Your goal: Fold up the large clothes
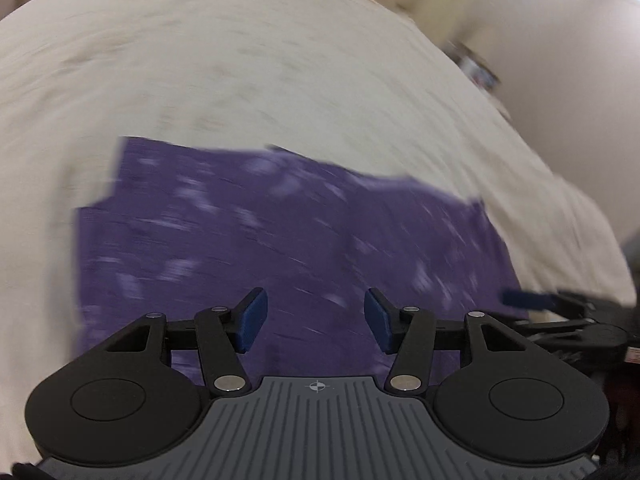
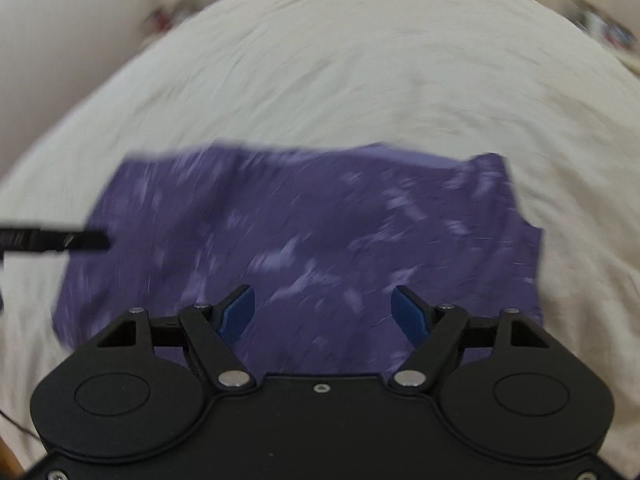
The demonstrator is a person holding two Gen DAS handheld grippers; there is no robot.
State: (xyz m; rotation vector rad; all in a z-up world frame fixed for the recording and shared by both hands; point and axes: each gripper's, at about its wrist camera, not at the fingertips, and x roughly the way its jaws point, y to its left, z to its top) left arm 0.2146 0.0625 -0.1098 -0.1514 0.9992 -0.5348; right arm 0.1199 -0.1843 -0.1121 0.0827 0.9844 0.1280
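bed: cream sheet point(image 2: 320, 80) fills most of both views, wrinkled, heavy motion blur; far edge curves w/ fisheye.
wall: pale, upper right in left-wrist view point(image 1: 580, 60), upper left in right-wrist view.
garment: purple cloth w/ pale specks point(image 2: 304, 232), flat on sheet, folded into rough rectangle; also centre of left-wrist view point(image 1: 280, 240).
garment axis: long axis runs left-right across frame in both views; tilts down to the right in left-wrist view, near level in right-wrist view. Which end is collar/hem: can't tell, blur.
garment vs jaws: lies beyond + under both tool fronts, seen through the gap btw fingers in each view; nothing btw the pads, no contact seen.
left gripper: point(image 1: 316, 326) jaws apart, moderate gap, blue pads face each other, empty. Over near edge of cloth, lower centre. In right-wrist view only a dark blurred finger shows at left edge point(image 2: 60, 240).
right gripper: point(image 2: 324, 316) jaws apart, wider gap, empty, lower centre over cloth's near part. In left-wrist view it pokes in at right edge point(image 1: 560, 312), smeared.
hidden/unclear: cloth's near edge cut off by tool bodies; print pattern unreadable; clutter in upper corners point(image 1: 476, 68) too blurred to ID.
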